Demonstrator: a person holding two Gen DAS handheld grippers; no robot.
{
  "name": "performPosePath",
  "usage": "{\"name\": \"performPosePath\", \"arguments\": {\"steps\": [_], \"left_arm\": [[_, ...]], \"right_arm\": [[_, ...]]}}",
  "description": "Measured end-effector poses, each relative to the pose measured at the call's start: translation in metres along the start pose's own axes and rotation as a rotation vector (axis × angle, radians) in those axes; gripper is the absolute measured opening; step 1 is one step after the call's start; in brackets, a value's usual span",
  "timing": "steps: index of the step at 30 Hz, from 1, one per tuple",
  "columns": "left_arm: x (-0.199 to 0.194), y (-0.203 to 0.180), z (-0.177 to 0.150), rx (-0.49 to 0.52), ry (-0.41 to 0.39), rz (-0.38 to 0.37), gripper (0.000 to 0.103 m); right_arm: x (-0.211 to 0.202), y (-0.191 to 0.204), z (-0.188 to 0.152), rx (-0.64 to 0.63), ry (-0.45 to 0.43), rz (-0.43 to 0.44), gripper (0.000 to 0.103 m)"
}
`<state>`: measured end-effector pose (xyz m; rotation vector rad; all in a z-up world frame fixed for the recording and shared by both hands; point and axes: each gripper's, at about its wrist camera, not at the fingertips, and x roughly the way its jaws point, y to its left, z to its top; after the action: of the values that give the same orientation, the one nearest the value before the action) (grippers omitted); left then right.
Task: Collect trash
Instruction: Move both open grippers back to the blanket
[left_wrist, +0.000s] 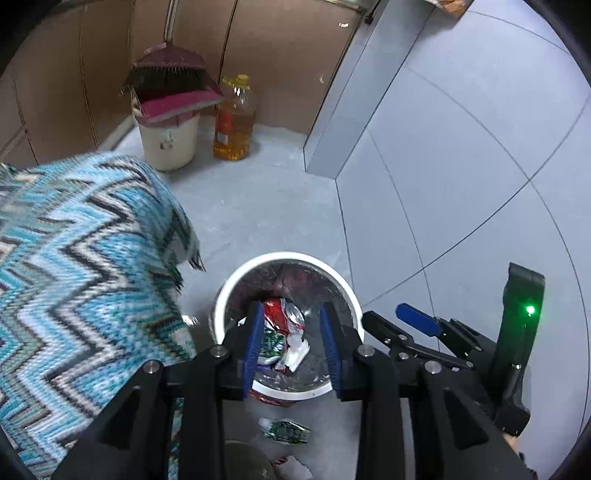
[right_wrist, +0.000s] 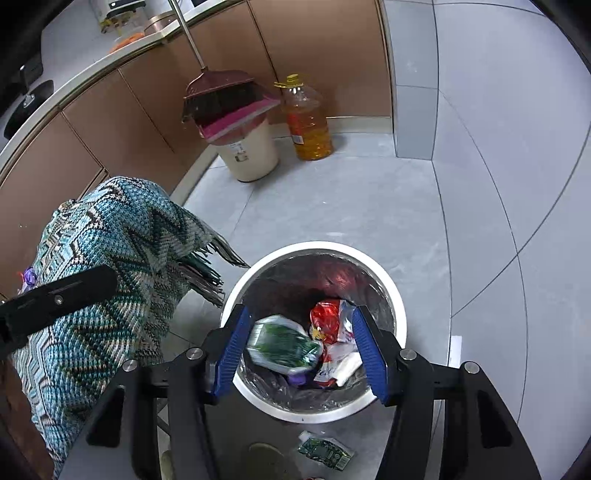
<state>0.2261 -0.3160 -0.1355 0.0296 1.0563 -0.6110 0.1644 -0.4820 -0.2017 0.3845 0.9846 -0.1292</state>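
Observation:
A white-rimmed trash bin (left_wrist: 288, 256) (right_wrist: 317, 245) with a clear liner stands on the grey floor below both grippers. Inside lie a red wrapper (left_wrist: 279, 312) (right_wrist: 325, 319), a green wrapper (left_wrist: 271, 345) (right_wrist: 282, 343), blurred in the right wrist view, and white wrappers (right_wrist: 343, 363). My left gripper (left_wrist: 290, 306) hangs over the bin, open; the wrappers seen between its fingers lie in the bin. My right gripper (right_wrist: 301, 309) is open above the bin with nothing gripped. Another green wrapper (left_wrist: 286, 430) (right_wrist: 325, 448) lies on the floor just before the bin.
A blue zigzag knit blanket (left_wrist: 74, 277) (right_wrist: 110, 266) drapes close to the bin's left. Further back, by the brown cabinets, stand a beige bin (left_wrist: 168, 142) (right_wrist: 251, 153) with a broom and dustpan on it and a bottle of oil (left_wrist: 232, 122) (right_wrist: 308, 122). Grey tiles spread to the right.

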Motion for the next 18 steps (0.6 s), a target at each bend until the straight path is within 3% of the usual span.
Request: {"name": "performPosePath", "arguments": {"steps": [8, 15, 18], "left_arm": [[-0.076, 0.005, -0.027, 0.059, -0.153, 0.109, 0.03], [-0.147, 0.01, -0.066, 0.096, -0.268, 0.213, 0.03], [-0.175, 0.019, -0.08, 0.088, -0.315, 0.253, 0.041]], "right_arm": [[-0.044, 0.015, -0.009, -0.025, -0.076, -0.006, 0.057], [-0.101, 0.065, -0.026, -0.118, -0.151, 0.015, 0.059], [-0.126, 0.089, -0.037, -0.16, -0.185, 0.05, 0.063]]}}
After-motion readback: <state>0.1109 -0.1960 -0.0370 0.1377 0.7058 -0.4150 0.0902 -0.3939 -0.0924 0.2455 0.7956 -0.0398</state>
